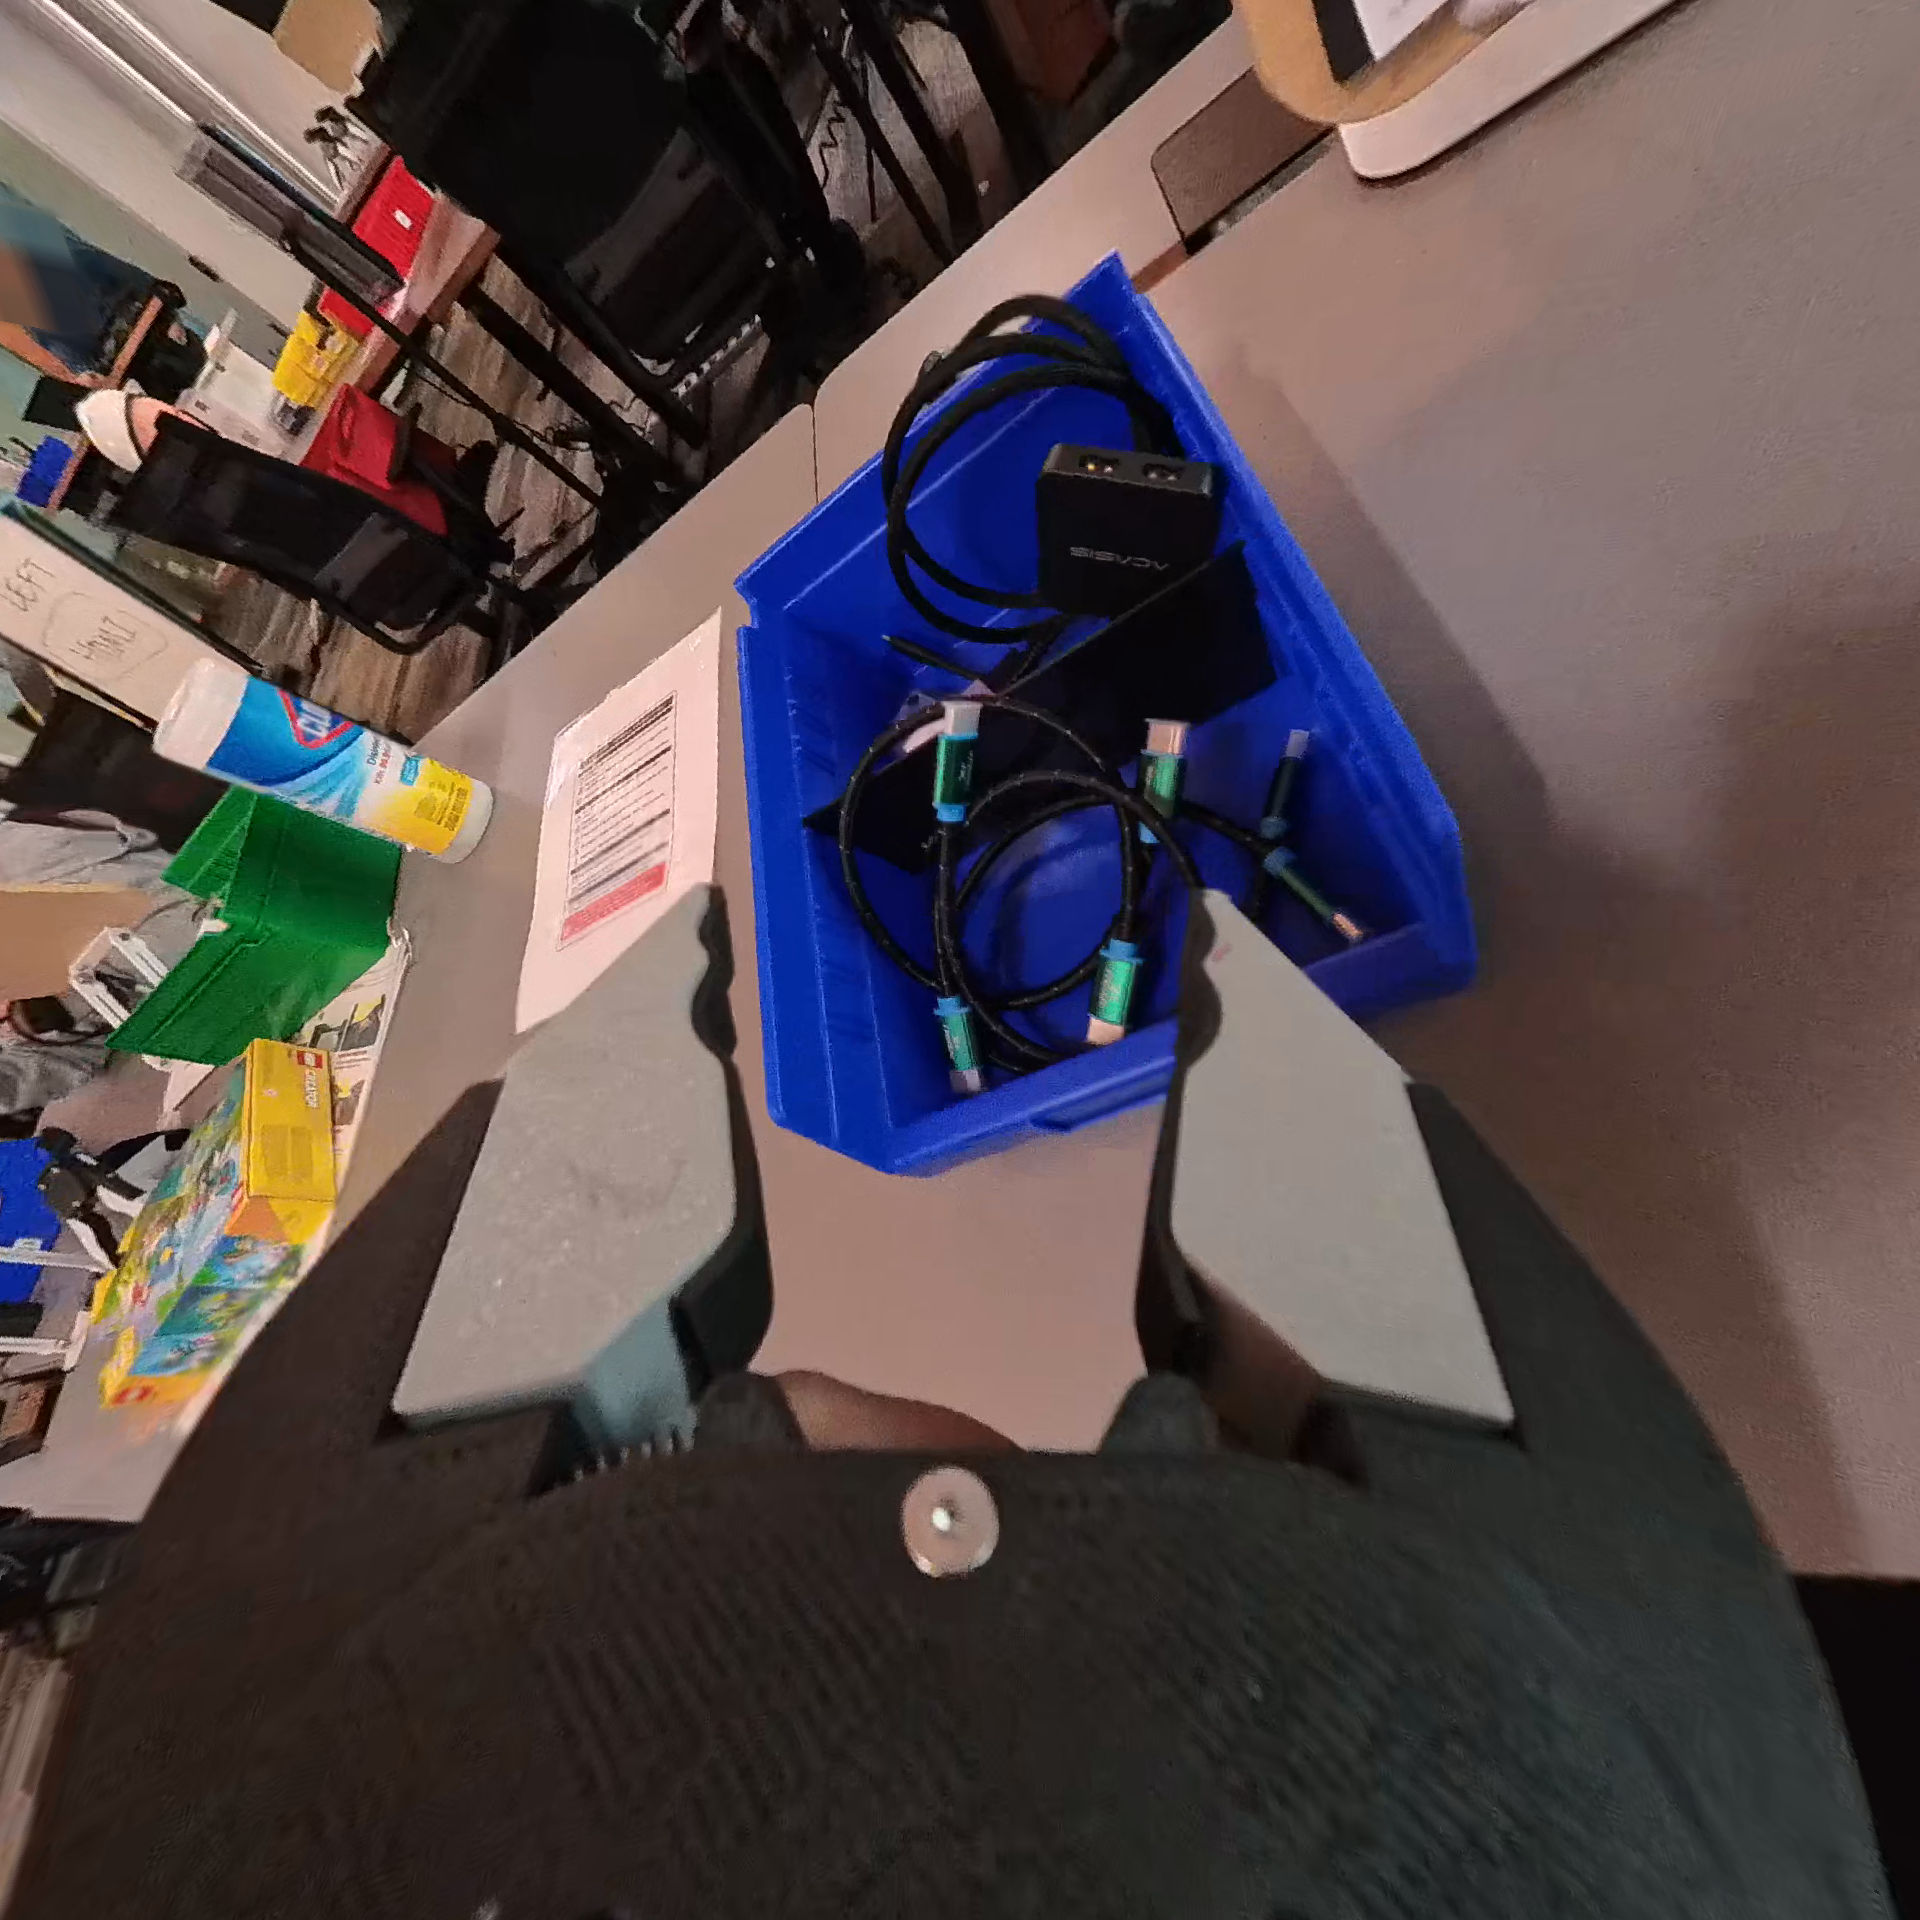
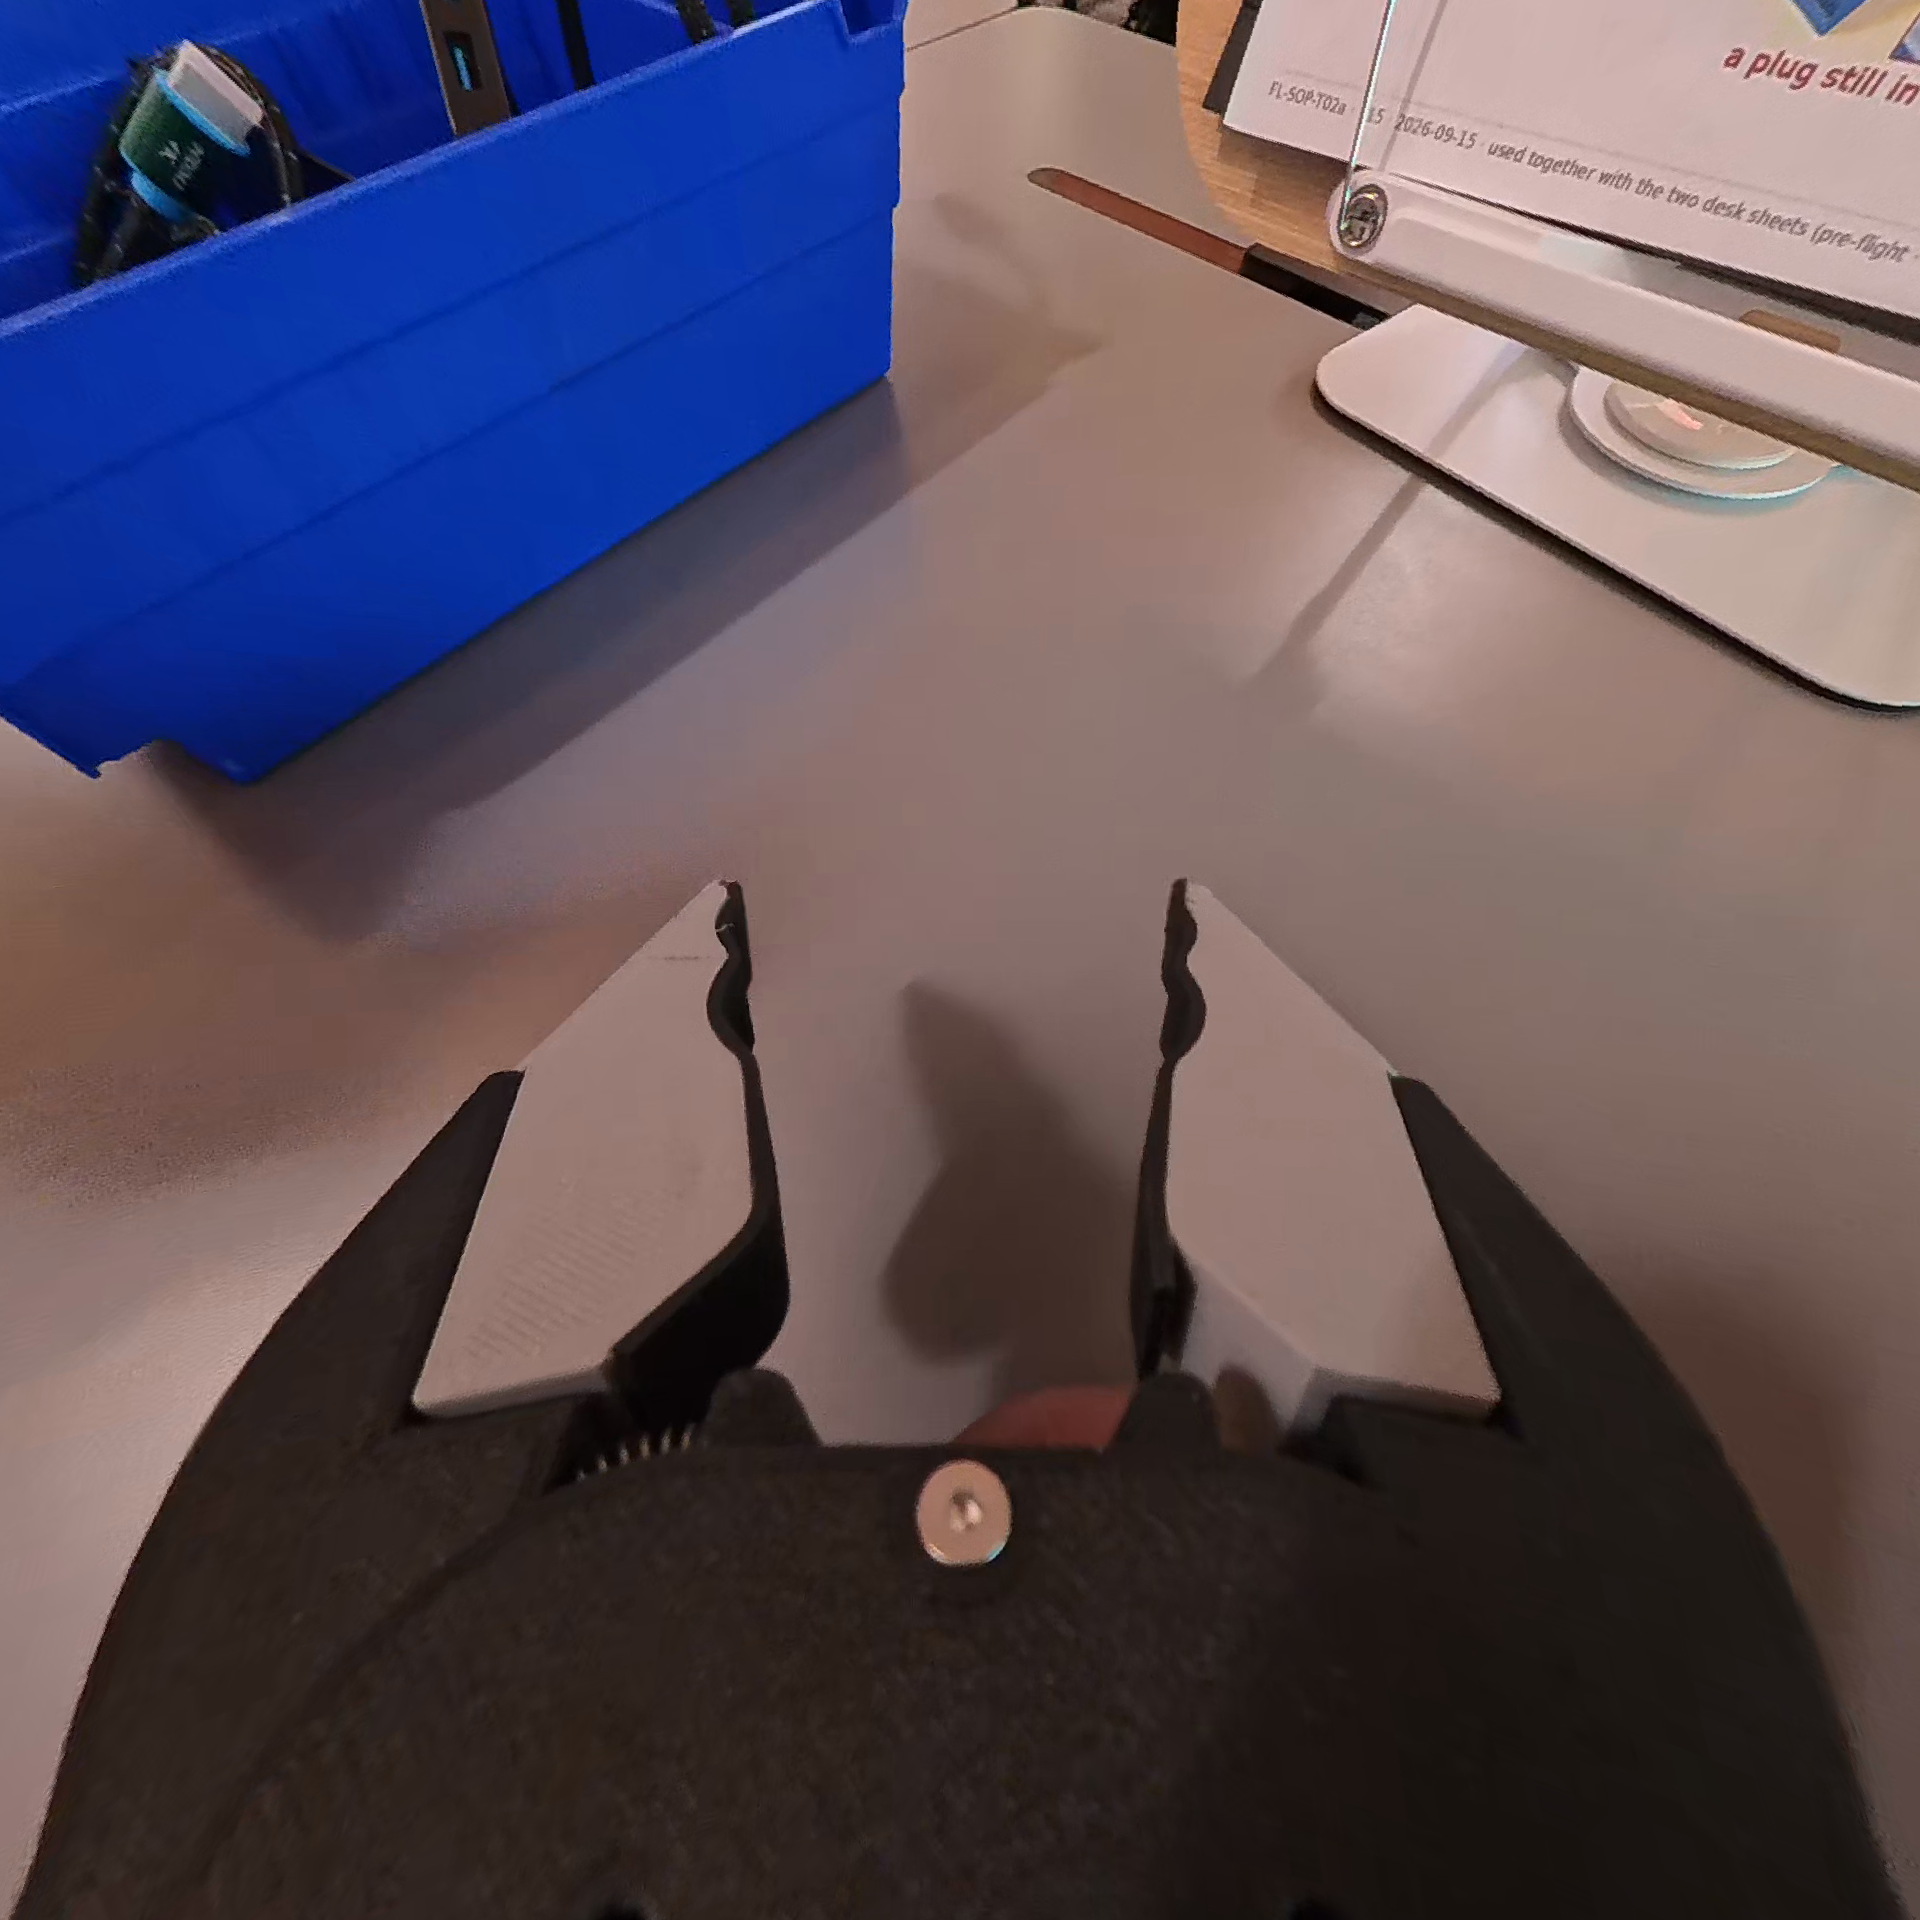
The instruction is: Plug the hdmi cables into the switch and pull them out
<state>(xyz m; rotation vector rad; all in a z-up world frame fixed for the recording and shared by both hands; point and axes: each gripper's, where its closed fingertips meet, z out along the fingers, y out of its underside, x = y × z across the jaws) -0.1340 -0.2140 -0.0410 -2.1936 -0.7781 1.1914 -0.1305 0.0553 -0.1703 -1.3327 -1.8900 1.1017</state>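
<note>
A blue bin [image 1: 831,790] stands on the grey table. At its far end lies a black HDMI switch [image 1: 1127,525] with two empty ports and its own coiled black cable. At the near end lie several black braided HDMI cables [image 1: 1039,873] with green plugs, none plugged in. My left gripper [image 1: 961,904] is open and empty, held above the bin's near end. My right gripper [image 2: 956,894] is open and empty, low over bare table to the right of the bin [image 2: 447,416]. One green plug [image 2: 177,114] shows over the bin wall there.
A white printed sheet [image 1: 623,821] lies left of the bin. Further left are a wipes canister [image 1: 322,764], a green bin [image 1: 270,935] and a colourful toy box [image 1: 229,1216]. A white document stand [image 2: 1621,447] holding printed sheets stands at the right. From my left tips it is roughly 15 cm to the green plug [image 2: 177,114]; from my right, 25 cm. It turns up in the left wrist view [image 1: 957,745] as well.
</note>
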